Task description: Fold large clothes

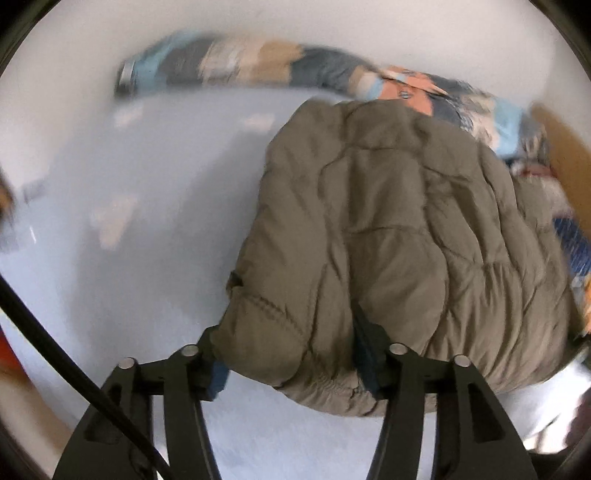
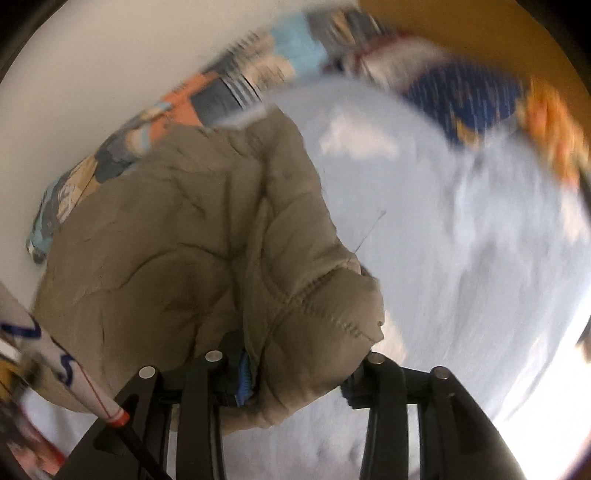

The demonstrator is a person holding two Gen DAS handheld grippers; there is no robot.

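Observation:
An olive quilted puffer jacket lies bunched on a pale blue bed sheet. Its near hem bulges between the fingers of my left gripper, whose jaws stand apart, and the blue pad of the left finger shows free at the hem's edge. In the right wrist view the same jacket fills the left half, with a stitched corner fold lying between the fingers of my right gripper. Those jaws also stand apart, and a blue pad shows beside the fabric. Both views are motion-blurred.
A patchwork blanket runs along the far side of the bed by a white wall. A dark blue patterned cloth and an orange-brown panel lie at the right. A black cable crosses the lower left.

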